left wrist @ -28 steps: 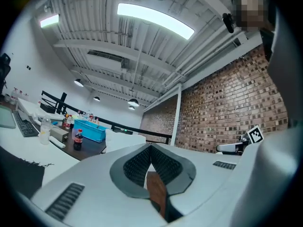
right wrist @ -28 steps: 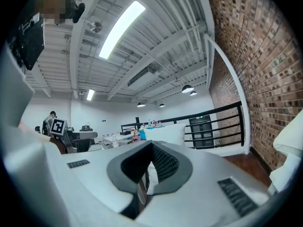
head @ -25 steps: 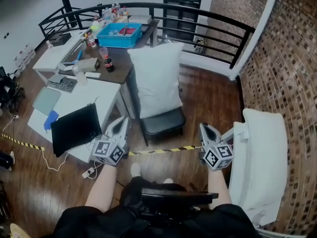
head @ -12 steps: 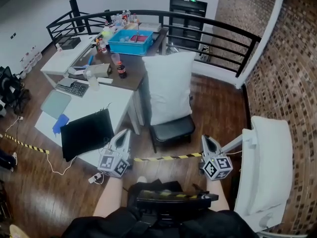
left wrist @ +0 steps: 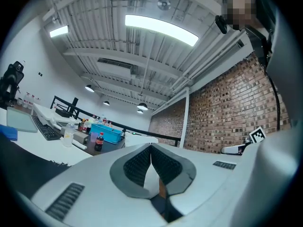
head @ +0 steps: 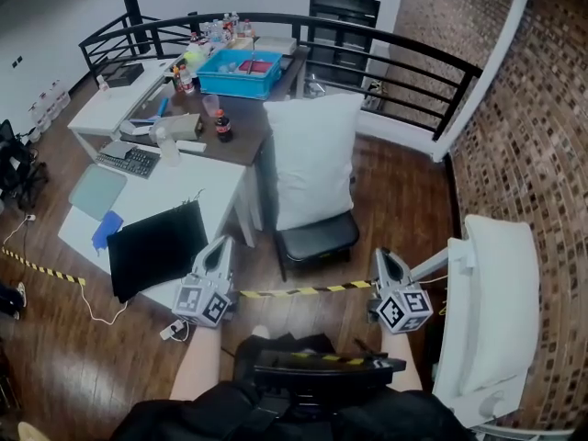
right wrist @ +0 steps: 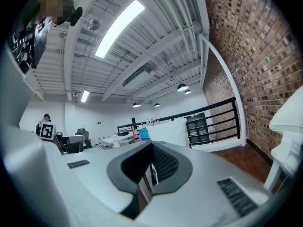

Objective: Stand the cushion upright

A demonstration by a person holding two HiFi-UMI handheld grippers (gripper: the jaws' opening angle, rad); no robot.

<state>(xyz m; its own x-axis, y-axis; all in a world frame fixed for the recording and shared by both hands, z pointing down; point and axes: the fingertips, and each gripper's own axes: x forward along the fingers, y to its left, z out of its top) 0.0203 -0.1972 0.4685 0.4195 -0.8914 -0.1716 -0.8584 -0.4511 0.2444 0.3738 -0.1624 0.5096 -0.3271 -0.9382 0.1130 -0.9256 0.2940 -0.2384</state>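
The white cushion (head: 312,159) stands upright on the black chair seat (head: 317,240) and leans back against the dark table behind it. Both grippers hang well short of the chair, close to my body. My left gripper (head: 220,246) is shut and empty, to the front left of the chair. My right gripper (head: 384,257) is shut and empty too, to the front right. In the left gripper view the closed jaws (left wrist: 151,148) point level toward the cushion's top (left wrist: 138,137). The right gripper view shows its shut jaws (right wrist: 152,149) with the cushion (right wrist: 168,131) beyond them.
A white desk (head: 197,186) at the left carries a black mat (head: 156,246) and a keyboard (head: 129,161). A cola bottle (head: 221,125) and a blue bin (head: 241,72) stand on the dark table. A black railing (head: 413,49) curves behind. A white armchair (head: 491,310) stands right. Striped tape (head: 303,290) crosses the floor.
Both grippers have drawn back from the chair toward my body, still shut. The cushion stays standing on the seat.
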